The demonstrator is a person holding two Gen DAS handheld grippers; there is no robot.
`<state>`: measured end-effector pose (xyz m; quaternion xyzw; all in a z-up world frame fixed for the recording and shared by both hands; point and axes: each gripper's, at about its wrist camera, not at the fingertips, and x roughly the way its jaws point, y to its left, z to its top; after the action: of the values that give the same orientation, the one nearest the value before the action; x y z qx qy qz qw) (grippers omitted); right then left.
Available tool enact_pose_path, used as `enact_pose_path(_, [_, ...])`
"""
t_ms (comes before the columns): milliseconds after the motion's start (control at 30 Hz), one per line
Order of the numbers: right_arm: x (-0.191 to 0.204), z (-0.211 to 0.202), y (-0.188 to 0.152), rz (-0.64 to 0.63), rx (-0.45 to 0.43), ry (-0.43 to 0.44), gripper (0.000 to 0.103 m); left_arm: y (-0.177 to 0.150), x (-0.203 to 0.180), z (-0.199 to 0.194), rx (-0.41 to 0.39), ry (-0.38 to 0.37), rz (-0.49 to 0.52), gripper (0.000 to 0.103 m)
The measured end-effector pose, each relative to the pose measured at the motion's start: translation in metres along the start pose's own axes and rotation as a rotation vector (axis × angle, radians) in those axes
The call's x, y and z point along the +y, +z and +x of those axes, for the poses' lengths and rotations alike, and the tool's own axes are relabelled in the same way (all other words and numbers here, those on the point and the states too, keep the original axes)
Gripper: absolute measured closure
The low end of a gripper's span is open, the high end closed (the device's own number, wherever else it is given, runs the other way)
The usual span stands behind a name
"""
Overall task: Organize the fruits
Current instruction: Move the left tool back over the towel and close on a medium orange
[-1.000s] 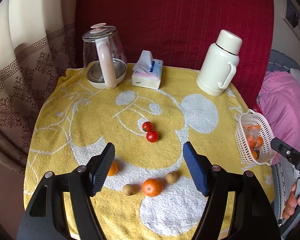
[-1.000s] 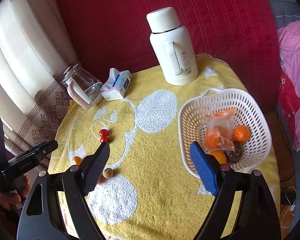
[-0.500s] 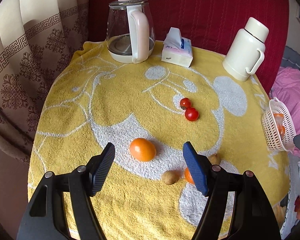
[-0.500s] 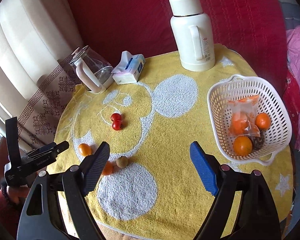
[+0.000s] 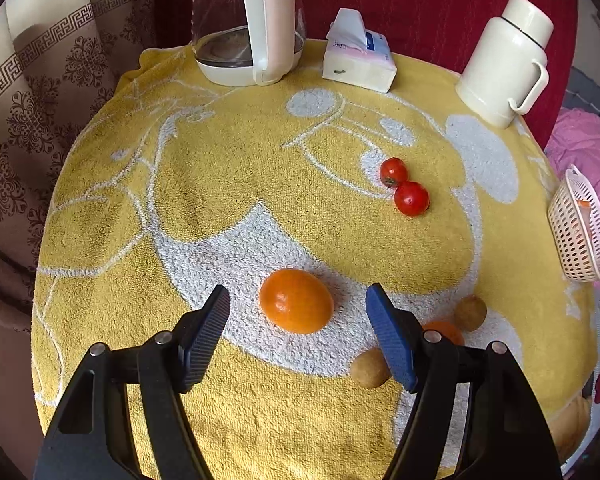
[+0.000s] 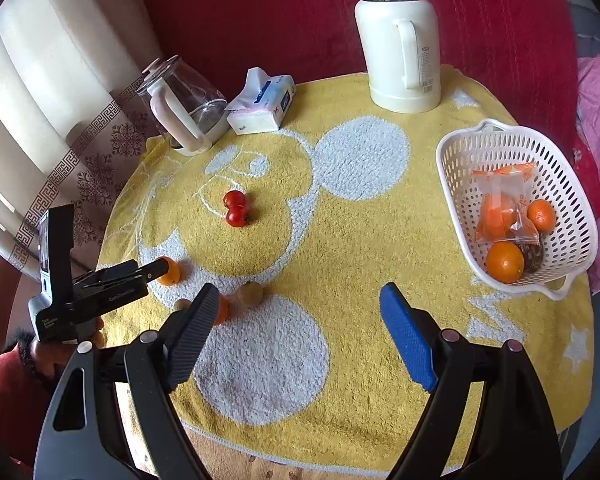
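Orange now sits between the left claw's spread pads, not touched. A second ago that claw was higher and centred over the fruit cluster to the right; it has since dropped and shifted left, so the orange went from half hidden behind the left pad to centred. Looks like pre-grasp: lower a bit more, then pinch. Right claw is spread and empty, and has swung from over the basket toward the middle of the surface. Still loose on the towel: two tomatoes, a second orange partly hidden by the right pad, and two small brown fruits. Basket already holds oranges and a bagged one.
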<state>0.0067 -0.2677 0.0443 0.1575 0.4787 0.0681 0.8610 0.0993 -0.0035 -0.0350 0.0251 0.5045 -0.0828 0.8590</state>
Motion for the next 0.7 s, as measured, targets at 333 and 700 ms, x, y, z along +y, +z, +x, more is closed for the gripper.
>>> enact_pose_path(333, [0.006, 0.009, -0.003, 0.009, 0.025, -0.027, 0.020, 0.003, 0.005, 0.025, 0.031, 0.005, 0.044, 0.037])
enact_pose_path(700, [0.016, 0.028, -0.005, 0.002, 0.062, -0.036, 0.020, -0.004, 0.007, 0.034, 0.051, -0.035, 0.089, 0.059])
